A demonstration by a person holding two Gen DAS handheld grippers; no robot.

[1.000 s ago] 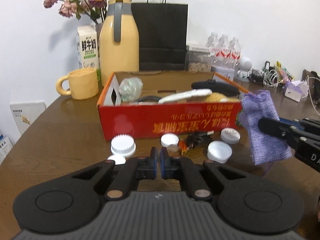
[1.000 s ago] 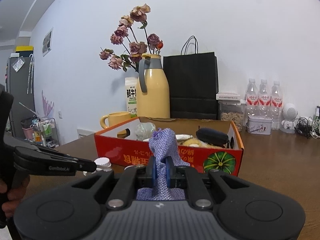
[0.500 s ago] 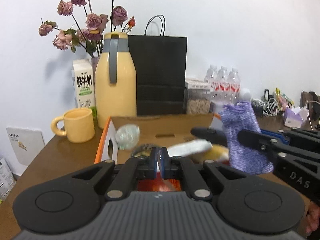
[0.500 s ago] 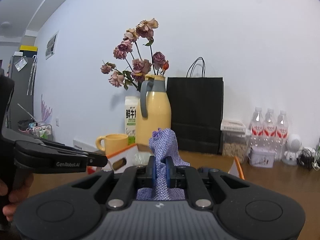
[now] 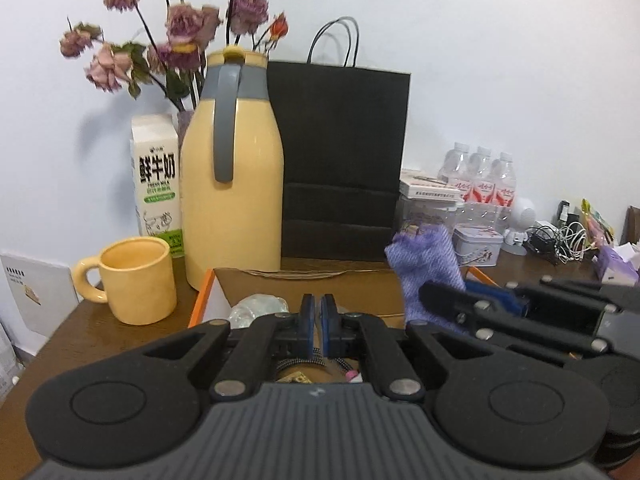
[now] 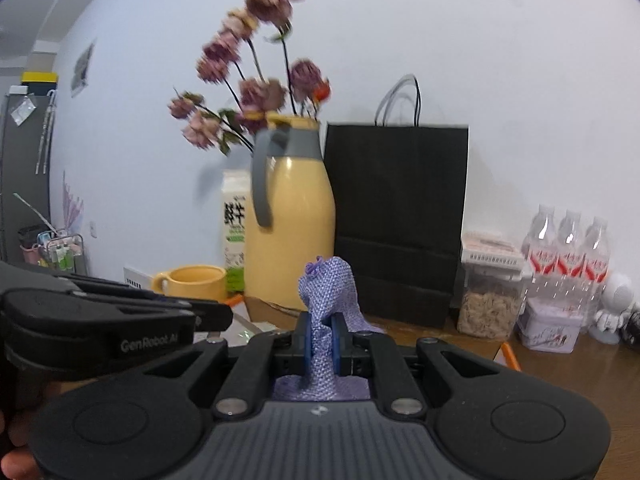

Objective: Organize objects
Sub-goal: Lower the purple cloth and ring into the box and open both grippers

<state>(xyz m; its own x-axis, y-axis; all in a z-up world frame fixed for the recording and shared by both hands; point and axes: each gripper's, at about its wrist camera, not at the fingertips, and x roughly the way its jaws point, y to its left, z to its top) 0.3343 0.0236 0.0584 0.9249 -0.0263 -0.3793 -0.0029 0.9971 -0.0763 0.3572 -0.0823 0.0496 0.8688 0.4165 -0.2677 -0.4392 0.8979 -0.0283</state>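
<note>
Lilac mesh fabric, a small drawstring pouch (image 6: 329,280), was pinched between the blue pads of the right tongs (image 6: 322,334), its gathered neck standing up above them and its lower part bunched behind the pads. In the left wrist view the same pouch (image 5: 428,264) hung in the air over the far right part of the open cardboard box (image 5: 304,278), clear of the bench (image 5: 60,332), with the right tongs (image 5: 430,294) reaching in from the right. The left tongs (image 5: 318,322) were closed with nothing between their pads, which stood almost touching, and they were held over the box; in the right wrist view they (image 6: 224,316) lay to the left of the pouch, apart from it. Inside the box a crumpled clear wrapper (image 5: 256,308) sat near the left wall, and a braided cord showed below the left pads. Behind the box stood a yellow jug (image 5: 234,184) with a grey handle, a milk carton (image 5: 156,176) and a yellow mug (image 5: 136,280) to its left, and a black paper bag (image 5: 344,160) to its right. Dried roses (image 5: 180,40) rose behind the jug. Further right were three water bottles (image 5: 484,184) and a small tin (image 5: 478,246).
</note>
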